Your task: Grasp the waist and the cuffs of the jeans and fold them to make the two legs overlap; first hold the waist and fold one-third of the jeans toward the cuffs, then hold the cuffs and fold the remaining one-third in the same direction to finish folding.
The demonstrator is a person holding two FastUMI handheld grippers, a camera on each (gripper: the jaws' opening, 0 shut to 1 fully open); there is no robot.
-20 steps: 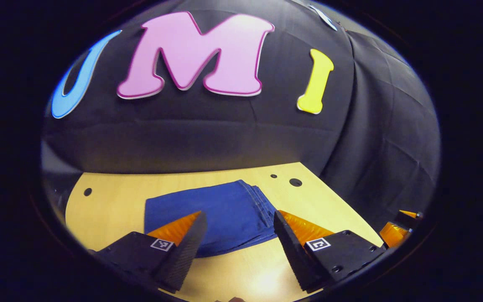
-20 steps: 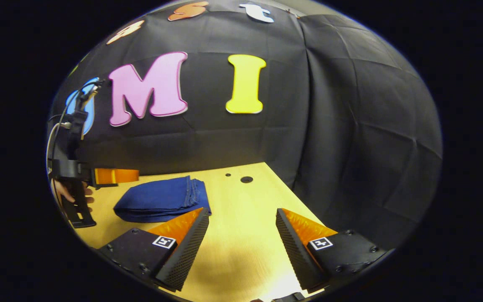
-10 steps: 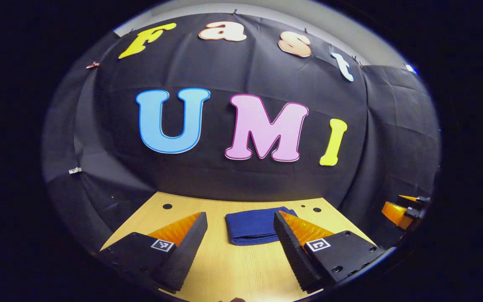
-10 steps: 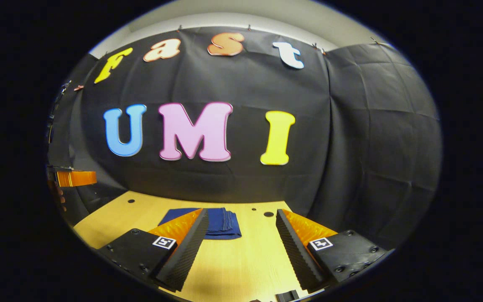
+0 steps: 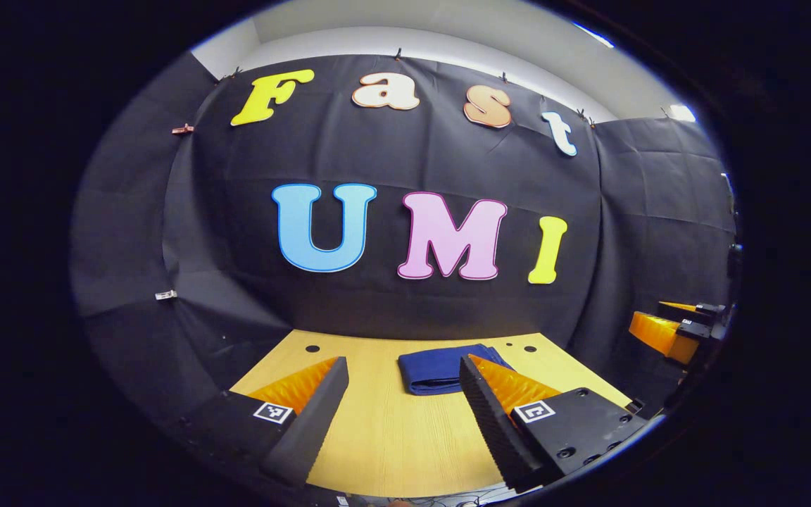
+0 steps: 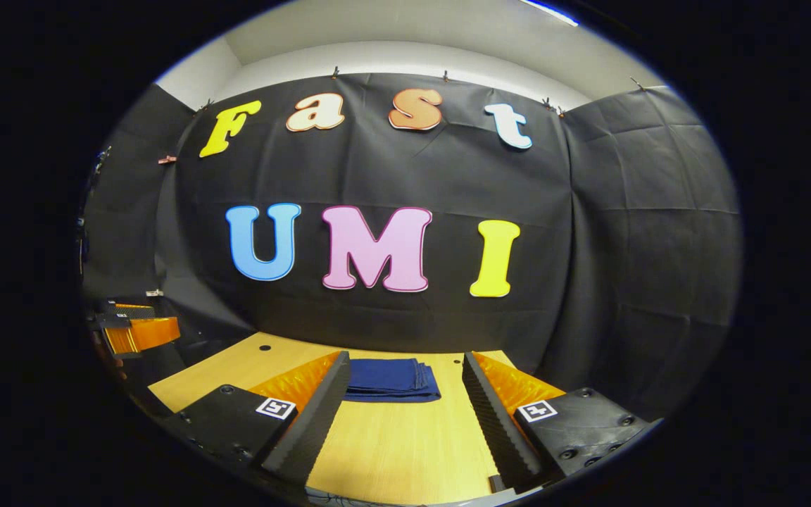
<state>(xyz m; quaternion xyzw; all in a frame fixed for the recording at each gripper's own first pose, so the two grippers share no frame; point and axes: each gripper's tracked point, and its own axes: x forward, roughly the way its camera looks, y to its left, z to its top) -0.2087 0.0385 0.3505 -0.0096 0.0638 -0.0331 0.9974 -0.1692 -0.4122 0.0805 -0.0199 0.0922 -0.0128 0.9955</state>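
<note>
Change: both grippers have pulled back and up from the jeans [image 5: 448, 367] over the last second; the bundle, which sat large between the left gripper's fingers, now lies small and far off on the counter [image 5: 377, 436].
Meaning: the jeans look fully folded into a compact stack, and nothing is gripped. I judge the task done, with the hands retreating.
Jeans: flat on the counter toward its far edge, near the black wall, lying apart from both grippers.
Left gripper [image 5: 400, 415]: spread wide, empty, held well back from the jeans, which it sees just beside its right finger.
Right gripper [image 6: 405, 412]: spread wide, empty, also well back from the jeans [image 6: 393, 380], which sit centred between its fingers, farther off.
Left gripper view adds: the rounded fold edge of the jeans facing the camera, two small holes in the counter right of the jeans and one left of them, and the other gripper [image 5: 669, 331] far right of the jeans, raised above counter level.
Right gripper view adds: the stacked layer edges along the right side of the jeans, showing several thicknesses, and the other gripper [image 6: 134, 331] far left of the jeans, off the counter's side.
Doubt: whether waist or cuffs lie on top cannot be told.
</note>
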